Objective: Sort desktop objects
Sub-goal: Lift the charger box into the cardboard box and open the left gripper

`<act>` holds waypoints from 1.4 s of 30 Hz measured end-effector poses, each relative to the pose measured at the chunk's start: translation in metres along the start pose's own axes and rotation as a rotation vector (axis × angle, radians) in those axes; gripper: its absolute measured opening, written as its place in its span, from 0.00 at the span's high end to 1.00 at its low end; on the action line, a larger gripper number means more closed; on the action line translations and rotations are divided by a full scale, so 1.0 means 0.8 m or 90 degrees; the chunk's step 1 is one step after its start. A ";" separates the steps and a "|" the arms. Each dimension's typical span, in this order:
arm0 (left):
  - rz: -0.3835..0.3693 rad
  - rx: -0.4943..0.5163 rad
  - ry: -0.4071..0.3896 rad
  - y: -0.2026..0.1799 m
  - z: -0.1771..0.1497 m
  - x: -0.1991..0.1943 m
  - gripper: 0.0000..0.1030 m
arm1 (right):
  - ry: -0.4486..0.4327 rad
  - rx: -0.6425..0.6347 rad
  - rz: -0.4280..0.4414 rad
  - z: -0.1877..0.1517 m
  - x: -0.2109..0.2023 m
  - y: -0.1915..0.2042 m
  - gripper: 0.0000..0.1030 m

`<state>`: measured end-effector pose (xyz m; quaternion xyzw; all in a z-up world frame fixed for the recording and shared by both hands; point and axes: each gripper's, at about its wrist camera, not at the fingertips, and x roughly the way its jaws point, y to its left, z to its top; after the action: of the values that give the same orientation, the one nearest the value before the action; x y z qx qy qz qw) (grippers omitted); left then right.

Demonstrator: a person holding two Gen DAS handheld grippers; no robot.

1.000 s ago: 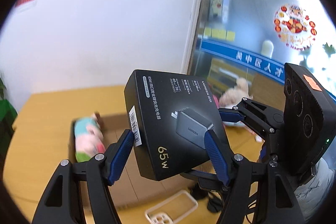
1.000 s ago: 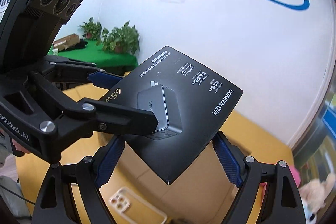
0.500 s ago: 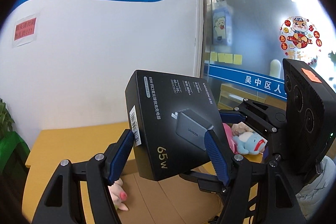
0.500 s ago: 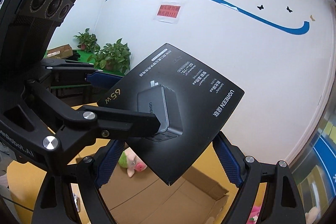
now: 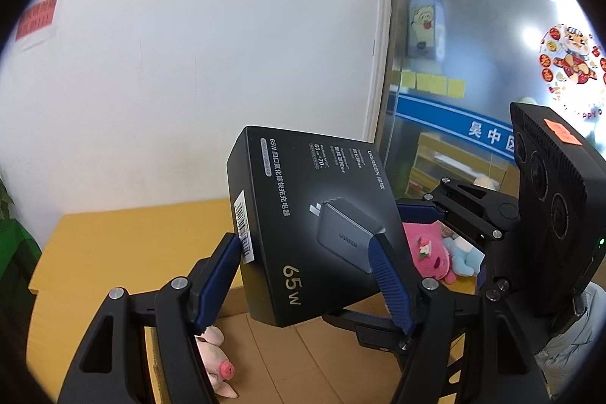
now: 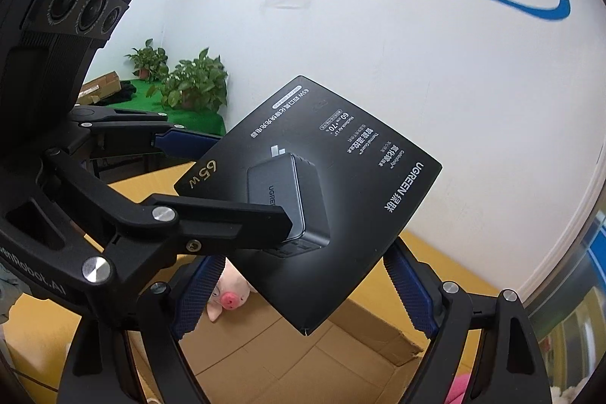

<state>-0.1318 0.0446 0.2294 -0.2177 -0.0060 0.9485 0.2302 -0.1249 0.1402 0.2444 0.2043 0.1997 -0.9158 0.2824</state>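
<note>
A black charger box [image 5: 310,199] printed "65 W" hangs tilted in the air, held from two sides. My left gripper [image 5: 303,241] is shut on it, one blue pad on the barcode edge and the other on the printed face. My right gripper [image 6: 303,256] is shut on the same charger box [image 6: 341,184], its blue fingers [image 6: 409,290] pressing the lower edges. In the right wrist view the left gripper [image 6: 235,180] reaches in from the left. Below lies an open cardboard carton [image 6: 303,358] with a pink pig plush [image 6: 227,298] inside.
The cardboard carton [image 5: 322,358] rests on a yellow table [image 5: 132,233] against a white wall. Pink plush [image 5: 428,252] and blue plush [image 5: 462,256] toys lie to its right, near a glass door. Potted plants [image 6: 193,86] stand on a green surface at far left.
Both grippers have carried the charger box together across the table, over the carton and nearer the wall. The phone case at the bottom has left view. The grips look unchanged.
</note>
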 end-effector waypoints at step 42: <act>0.104 -0.119 0.333 0.083 -0.143 0.191 0.36 | 0.344 0.191 0.100 -0.235 0.256 -0.060 0.13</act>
<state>-0.2347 0.0424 0.0557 -0.4746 -0.0160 0.8710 0.1259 -0.2596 0.1781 -0.0002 0.4942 0.1138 -0.8232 0.2554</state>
